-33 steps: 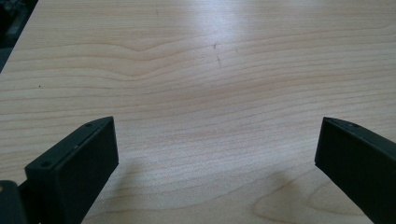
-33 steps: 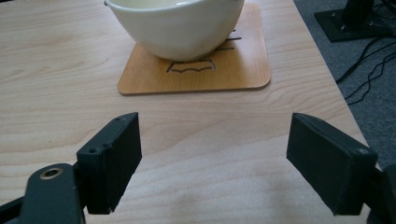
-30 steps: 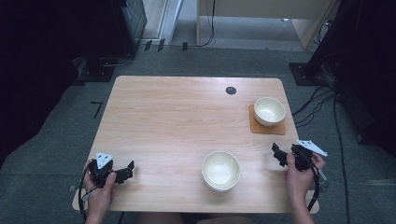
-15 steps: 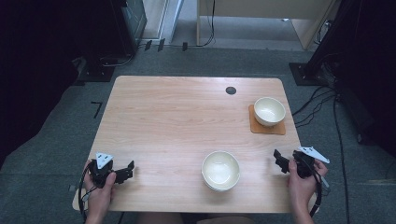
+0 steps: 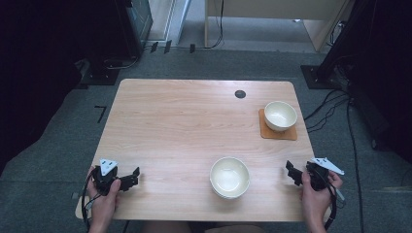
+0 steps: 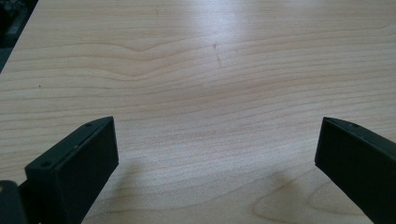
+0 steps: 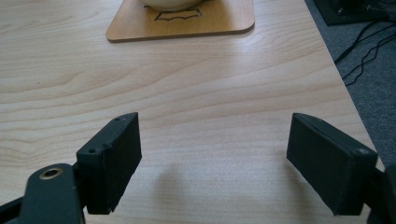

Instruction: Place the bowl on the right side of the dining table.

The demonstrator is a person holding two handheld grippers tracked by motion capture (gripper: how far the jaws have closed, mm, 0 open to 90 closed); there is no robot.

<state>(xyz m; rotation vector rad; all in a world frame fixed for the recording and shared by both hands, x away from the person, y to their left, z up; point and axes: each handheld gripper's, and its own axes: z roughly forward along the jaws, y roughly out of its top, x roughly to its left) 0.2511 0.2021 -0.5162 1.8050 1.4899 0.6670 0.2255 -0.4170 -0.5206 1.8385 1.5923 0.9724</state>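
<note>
Near the desk's (image 5: 170, 126) front edge sits a round cream bowl (image 5: 229, 176), empty, between the left tool (image 5: 132, 177) and right tool (image 5: 293, 173), both spread wide.

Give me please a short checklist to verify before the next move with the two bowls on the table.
1. Left tongs open and holding nothing: ok, jaws wide apart over bare wood.
2. Right tongs open and holding nothing: ok.
3. Near bowl upright and free of both tongs: ok, it sits between them. Whether it is one bowl or a stack: cannot tell.
4. Far bowl seated on the coaster: ok.
5. Path from right tongs to near bowl free: ok, bare table lies between.
6. Bowls empty: ok in the high view.
</note>
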